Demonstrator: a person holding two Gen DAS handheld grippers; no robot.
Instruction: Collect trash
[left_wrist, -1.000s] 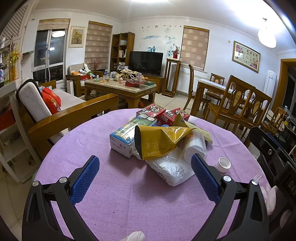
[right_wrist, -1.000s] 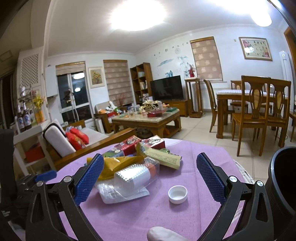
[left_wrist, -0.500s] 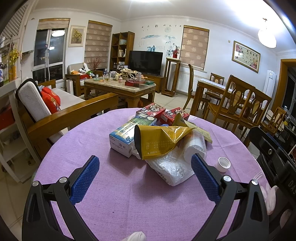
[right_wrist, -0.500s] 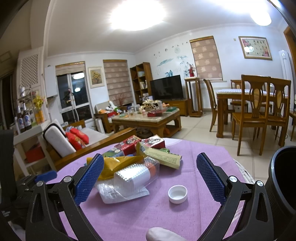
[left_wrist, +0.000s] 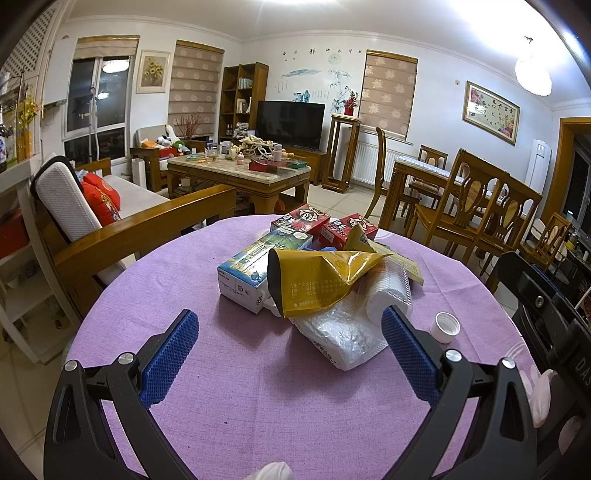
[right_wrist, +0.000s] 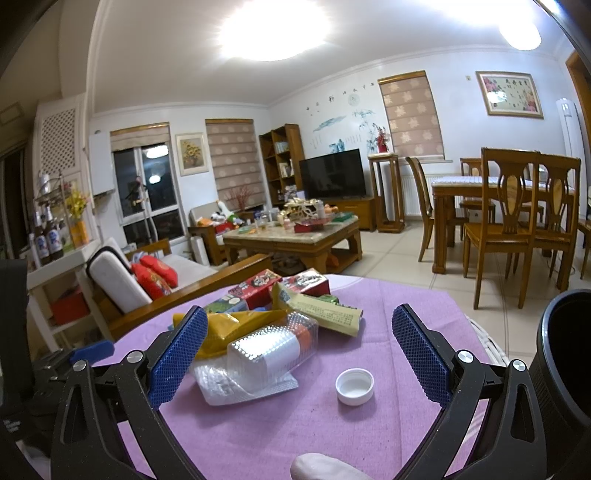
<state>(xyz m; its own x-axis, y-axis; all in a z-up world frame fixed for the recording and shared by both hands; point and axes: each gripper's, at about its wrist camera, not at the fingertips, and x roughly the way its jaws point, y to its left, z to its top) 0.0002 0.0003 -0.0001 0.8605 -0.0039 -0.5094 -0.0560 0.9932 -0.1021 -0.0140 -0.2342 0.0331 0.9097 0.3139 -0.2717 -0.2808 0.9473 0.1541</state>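
Living room lying behind, round purple-clothed table (left_wrist: 184, 280) bearing a trash pile at its centre: blue carton (left_wrist: 255, 269), yellow bag (left_wrist: 317, 280), clear plastic tray (right_wrist: 269, 350), white cap (right_wrist: 354, 386) lying apart; left gripper (left_wrist: 288, 354) and right gripper (right_wrist: 295, 354) both gaping wide, gripping nothing.

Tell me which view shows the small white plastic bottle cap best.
The right wrist view: the small white plastic bottle cap lies open side up, unobstructed, between the open fingers. The left wrist view shows it smaller, off right, beyond the fingers.
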